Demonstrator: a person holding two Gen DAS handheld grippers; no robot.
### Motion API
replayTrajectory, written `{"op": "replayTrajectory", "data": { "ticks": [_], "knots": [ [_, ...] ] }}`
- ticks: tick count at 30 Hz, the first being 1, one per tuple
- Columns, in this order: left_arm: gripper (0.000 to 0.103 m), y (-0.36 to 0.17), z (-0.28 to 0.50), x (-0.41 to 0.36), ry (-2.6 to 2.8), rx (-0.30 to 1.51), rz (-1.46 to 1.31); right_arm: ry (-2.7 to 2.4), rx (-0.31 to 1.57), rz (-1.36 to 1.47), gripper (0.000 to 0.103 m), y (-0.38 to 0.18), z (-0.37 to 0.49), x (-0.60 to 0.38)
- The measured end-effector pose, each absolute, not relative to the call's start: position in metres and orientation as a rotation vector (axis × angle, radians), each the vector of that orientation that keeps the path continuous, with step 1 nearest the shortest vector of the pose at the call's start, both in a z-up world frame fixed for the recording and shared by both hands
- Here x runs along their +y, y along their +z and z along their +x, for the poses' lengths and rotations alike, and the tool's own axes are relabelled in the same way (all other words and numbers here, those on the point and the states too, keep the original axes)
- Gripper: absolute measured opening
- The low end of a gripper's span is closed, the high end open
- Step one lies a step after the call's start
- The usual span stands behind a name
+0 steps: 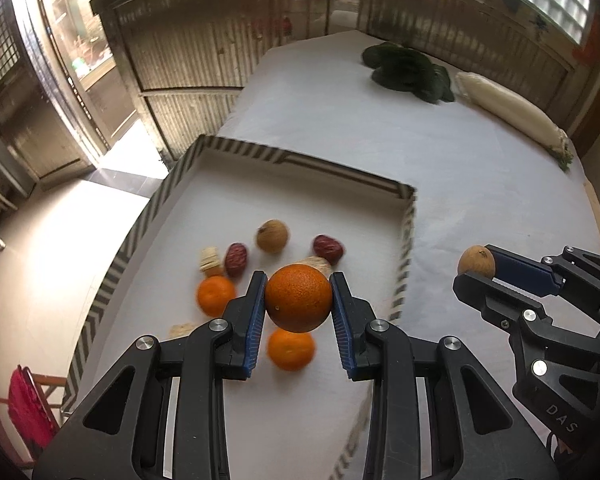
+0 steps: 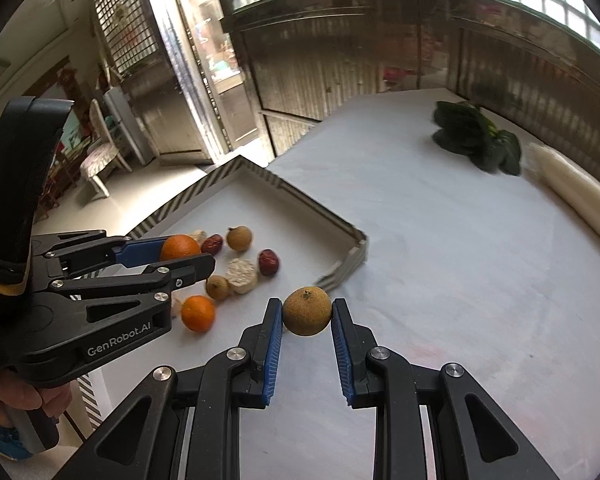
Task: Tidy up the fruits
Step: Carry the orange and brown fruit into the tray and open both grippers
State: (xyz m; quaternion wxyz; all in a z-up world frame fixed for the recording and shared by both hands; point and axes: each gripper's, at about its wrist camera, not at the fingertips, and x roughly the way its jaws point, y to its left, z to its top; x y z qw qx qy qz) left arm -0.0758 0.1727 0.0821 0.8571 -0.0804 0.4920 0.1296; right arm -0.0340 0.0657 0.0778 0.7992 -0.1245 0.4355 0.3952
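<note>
Over the striped tray (image 1: 236,150), left wrist view: the left tongs (image 1: 299,300) pinch an orange (image 1: 298,298) above two mandarins (image 1: 216,295) and red dates (image 1: 328,249). Right wrist view: the right tongs (image 2: 307,312) clamp a brown longan (image 2: 307,310) above the white surface (image 2: 440,264), just beside the tray corner

Dark leafy greens (image 1: 410,72) lying at the far end of the white-covered counter (image 1: 480,184), long white radish (image 1: 508,106) sitting just beside them. Red bag (image 1: 30,404) hanging on a chair, lower left.
</note>
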Motion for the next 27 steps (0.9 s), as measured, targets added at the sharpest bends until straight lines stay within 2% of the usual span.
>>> {"op": "replayTrajectory", "data": {
  "ticks": [12, 27],
  "knots": [
    [0.031, 0.066, -0.087, 0.216, 0.331, 1.07, -0.233, 0.93, 0.972, -0.329, 0.024, 0.061, -0.035, 0.113],
    [0.031, 0.052, -0.083, 0.228, 0.333, 1.093, -0.254, 0.949, 1.03, -0.447, 0.024, 0.034, -0.041, 0.143]
  ]
}}
